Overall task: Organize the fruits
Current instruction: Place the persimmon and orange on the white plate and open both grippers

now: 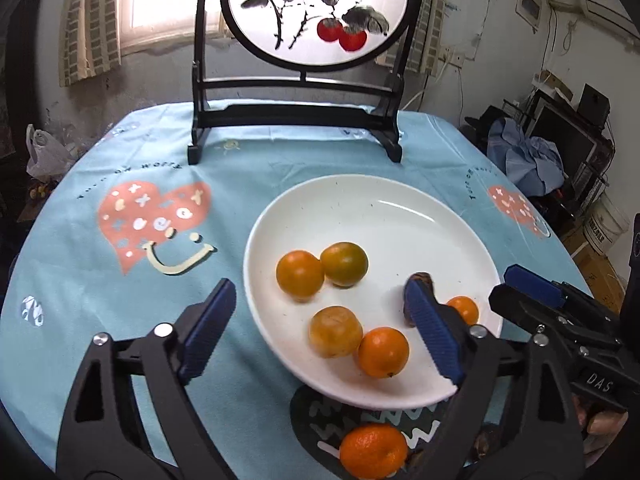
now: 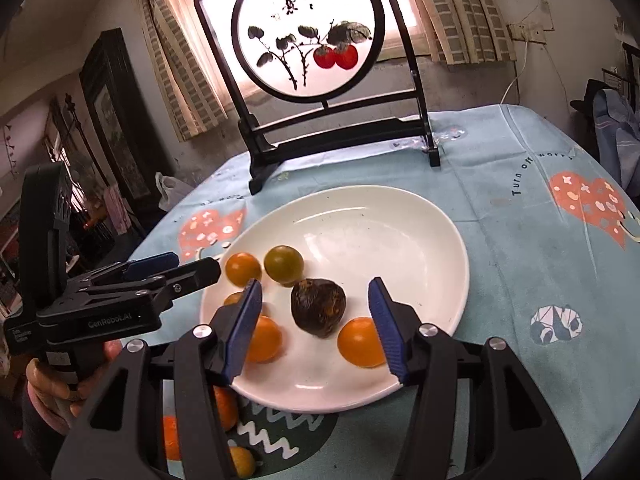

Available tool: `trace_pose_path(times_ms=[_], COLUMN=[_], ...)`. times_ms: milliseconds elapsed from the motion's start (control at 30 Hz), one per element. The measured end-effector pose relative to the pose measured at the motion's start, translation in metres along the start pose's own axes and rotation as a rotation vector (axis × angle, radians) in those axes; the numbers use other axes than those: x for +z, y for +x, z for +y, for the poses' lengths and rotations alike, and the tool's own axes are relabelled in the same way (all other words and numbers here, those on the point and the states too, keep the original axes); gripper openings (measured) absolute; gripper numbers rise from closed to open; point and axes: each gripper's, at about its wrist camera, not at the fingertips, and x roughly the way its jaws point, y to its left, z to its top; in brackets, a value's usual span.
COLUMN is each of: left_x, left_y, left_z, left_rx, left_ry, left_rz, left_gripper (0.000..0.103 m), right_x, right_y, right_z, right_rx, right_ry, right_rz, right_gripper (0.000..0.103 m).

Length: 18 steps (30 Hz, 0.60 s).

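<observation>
now both claws [image 1: 320,322] wide, plate [image 1: 360,200] rim free

plate [image 2: 432,240]: glossy, ceramic-looking | tablecloth [image 2: 520,280]: matt cloth | dark fruit [image 2: 318,307]: rough skin | fingers [image 2: 386,326]: ribbed pads, maybe rubber

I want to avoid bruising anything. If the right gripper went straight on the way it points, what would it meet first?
Most likely the dark fruit on the plate: it sits centred between the right gripper's open jaws, just ahead. An orange lies close by the right jaw, though depth is hard to judge.
</observation>
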Motion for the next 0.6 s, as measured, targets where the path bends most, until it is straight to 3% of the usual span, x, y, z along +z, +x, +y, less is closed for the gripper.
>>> trace_pose_path(times_ms=[167, 367, 600], left_x=[-0.023, -0.049, -0.058], left_y=[-0.035, -0.042, -0.046], left_z=[0.015, 0.032, 0.028], left_rx=[0.065, 0.047, 0.053], left_ry=[-0.013, -0.052, -0.018], left_rz=[-0.059, 0.002, 0.030], left_gripper=[0.100, 0.100, 0.100], right_x=[-0.015, -0.035, -0.059], right_y=[-0.014, -0.019, -0.038], right_z=[0.013, 0.032, 0.044], right_rx=[0.054, 0.092, 0.055], right_ry=[-0.012, -0.039, -0.090], right_rz=[0.047, 0.122, 0.113], right_gripper=[0.056, 0.056, 0.056])
